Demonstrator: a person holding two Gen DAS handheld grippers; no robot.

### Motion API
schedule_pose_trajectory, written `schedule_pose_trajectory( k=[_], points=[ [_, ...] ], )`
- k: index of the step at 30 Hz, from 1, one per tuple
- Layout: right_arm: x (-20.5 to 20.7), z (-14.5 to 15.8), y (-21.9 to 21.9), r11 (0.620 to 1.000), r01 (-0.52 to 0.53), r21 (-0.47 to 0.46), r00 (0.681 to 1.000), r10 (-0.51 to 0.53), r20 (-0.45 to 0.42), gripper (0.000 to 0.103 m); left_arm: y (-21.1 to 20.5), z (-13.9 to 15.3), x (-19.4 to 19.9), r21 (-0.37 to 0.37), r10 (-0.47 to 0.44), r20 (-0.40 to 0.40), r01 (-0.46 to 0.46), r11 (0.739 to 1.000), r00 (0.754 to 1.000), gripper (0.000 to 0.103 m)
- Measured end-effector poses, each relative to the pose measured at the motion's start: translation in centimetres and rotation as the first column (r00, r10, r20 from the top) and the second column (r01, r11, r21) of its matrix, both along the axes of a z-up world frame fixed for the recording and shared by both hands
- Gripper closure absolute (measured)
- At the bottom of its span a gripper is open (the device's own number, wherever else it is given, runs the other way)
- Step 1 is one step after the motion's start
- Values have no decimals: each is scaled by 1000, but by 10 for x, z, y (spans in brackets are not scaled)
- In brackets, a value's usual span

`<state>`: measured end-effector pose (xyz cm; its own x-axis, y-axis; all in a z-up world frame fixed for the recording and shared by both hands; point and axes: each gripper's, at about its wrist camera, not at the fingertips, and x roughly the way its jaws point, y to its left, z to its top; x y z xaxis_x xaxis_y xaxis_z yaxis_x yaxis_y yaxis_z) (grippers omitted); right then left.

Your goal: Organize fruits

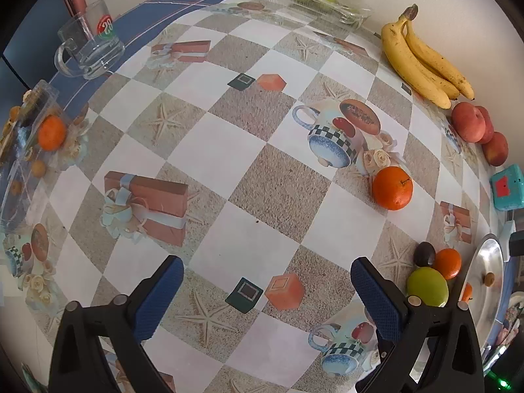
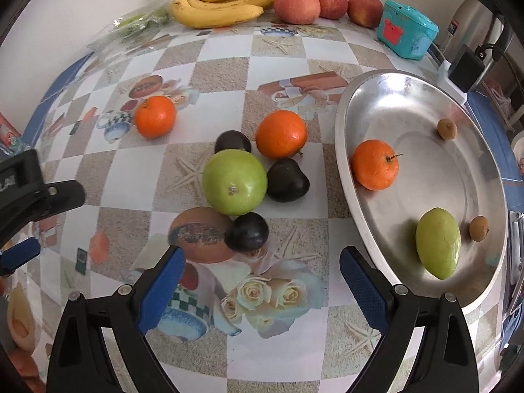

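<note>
Right gripper (image 2: 258, 281) spread wide, empty, above the tablecloth (image 2: 278, 65); fruit cluster just ahead: 1 green apple (image 2: 234, 186), 1 orange (image 2: 281, 133) behind it, 3 dark plums (image 2: 287, 180) around. Metal tray (image 2: 347, 111) to the right, holding 1 orange (image 2: 375, 164), 1 green mango (image 2: 438, 242), 2 small brown fruits (image 2: 447, 128). Left gripper (image 1: 267, 290) likewise wide, empty, lone orange (image 1: 392, 187) well ahead. Along far wall: 3 bananas (image 2: 222, 1), 3 red apples (image 2: 296, 6)
</note>
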<state>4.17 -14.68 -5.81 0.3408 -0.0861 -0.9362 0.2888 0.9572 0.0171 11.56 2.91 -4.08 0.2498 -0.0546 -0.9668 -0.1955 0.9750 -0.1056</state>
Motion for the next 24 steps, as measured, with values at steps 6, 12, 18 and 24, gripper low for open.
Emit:
schedule_pose_trajectory(
  k=[6, 12, 18, 24],
  points=[
    [4, -10, 5, 1000, 17, -11, 1000, -17, -25, 7, 1, 0, 1, -3, 2, -2, -2, 1000, 1000, 0],
    [4, -12, 6, 999, 35, -21, 999, -36, -28, 7, 1, -1, 1, -6, -1, -3, 1, 1000, 1000, 0],
    [4, -15, 6, 998, 59, -6, 998, -59, -22, 3, 2, -1, 2, -9, 1, -5, -2, 1000, 1000, 0],
    [10, -19, 3, 996, 84, 11, 995, -83, -57, 0, 3, -1, 2, -11, 0, -4, 0, 1000, 1000, 0]
  ],
)
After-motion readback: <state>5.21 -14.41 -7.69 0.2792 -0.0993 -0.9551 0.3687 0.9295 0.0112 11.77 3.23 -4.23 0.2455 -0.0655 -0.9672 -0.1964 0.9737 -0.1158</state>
